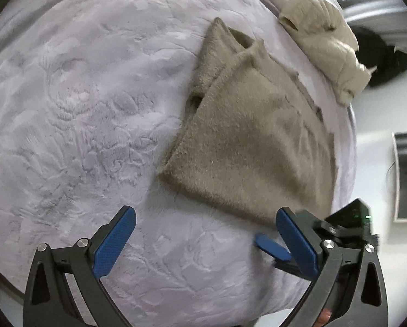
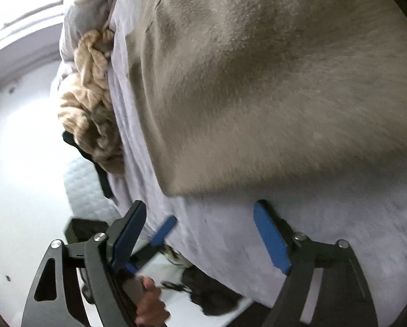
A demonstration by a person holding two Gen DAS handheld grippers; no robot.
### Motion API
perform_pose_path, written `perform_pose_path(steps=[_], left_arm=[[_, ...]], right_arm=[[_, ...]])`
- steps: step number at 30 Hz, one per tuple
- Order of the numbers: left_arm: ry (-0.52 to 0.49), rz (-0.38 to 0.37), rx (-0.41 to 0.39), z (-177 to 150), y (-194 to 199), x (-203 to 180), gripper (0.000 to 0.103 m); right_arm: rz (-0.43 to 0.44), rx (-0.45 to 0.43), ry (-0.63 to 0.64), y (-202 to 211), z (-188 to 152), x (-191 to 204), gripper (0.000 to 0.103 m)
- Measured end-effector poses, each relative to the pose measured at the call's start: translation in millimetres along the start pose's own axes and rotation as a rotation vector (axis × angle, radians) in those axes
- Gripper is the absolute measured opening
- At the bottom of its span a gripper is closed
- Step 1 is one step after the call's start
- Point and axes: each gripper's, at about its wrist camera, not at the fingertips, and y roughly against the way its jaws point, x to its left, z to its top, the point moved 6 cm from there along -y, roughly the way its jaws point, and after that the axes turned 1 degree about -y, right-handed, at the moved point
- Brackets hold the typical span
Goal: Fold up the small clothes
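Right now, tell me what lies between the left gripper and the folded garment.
Only bare lavender blanket. In the left wrist view, the open left gripper hovers short of the folded taupe garment, with nothing else in the gap.

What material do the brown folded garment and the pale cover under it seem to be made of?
The brown garment looks like a fuzzy knit or fleece, matte: short fibres stand up along its edges. The cover looks like plush, embossed fabric with a soft sheen: a raised floral pattern is pressed into its pile. The exact fibre cannot be told for either.
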Motion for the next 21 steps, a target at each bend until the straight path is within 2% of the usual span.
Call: perform_pose_path(steps=[4,6,7,8,9,10,13,15,18,21], left_arm=[[0.05,-0.039,0.003,-2,0,13,0.103],[0.067,-0.056,0.001,-4,-6,7,0.103],[0.073,-0.067,0.003,-5,-8,6,0.103],[0.08,-0.075,0.005,-5,-12,2,0.103],[0.09,-0.088,0.007,-6,-15,-1,0.103],[0.101,-0.103,0.009,-7,-16,-3,0.103],[0.125,-0.144,0.005,-6,-21,-14,0.103],[0.157,-0.205,-0.006,-4,-21,-22,0.103],[0.218,-0.305,-0.025,2,-24,-35,0.103],[0.255,-0.328,-0.057,15,-32,-42,0.103]], right_arm=[[0.069,-0.043,-0.072,-5,14,-9,0.079],[0.092,-0.06,-0.097,-6,19,-10,0.071],[0.09,-0.062,-0.104,-7,22,-10,0.055],[0.076,-0.066,-0.104,-8,24,-9,0.031],[0.062,-0.071,-0.1,-8,26,-7,0.018],[0.066,-0.076,-0.094,-7,29,-4,0.014],[0.128,-0.102,-0.045,5,35,21,0.011],[0.153,-0.116,-0.007,14,38,38,0.011],[0.153,-0.108,0.02,18,39,46,0.011],[0.131,-0.083,0.03,14,36,42,0.011]])
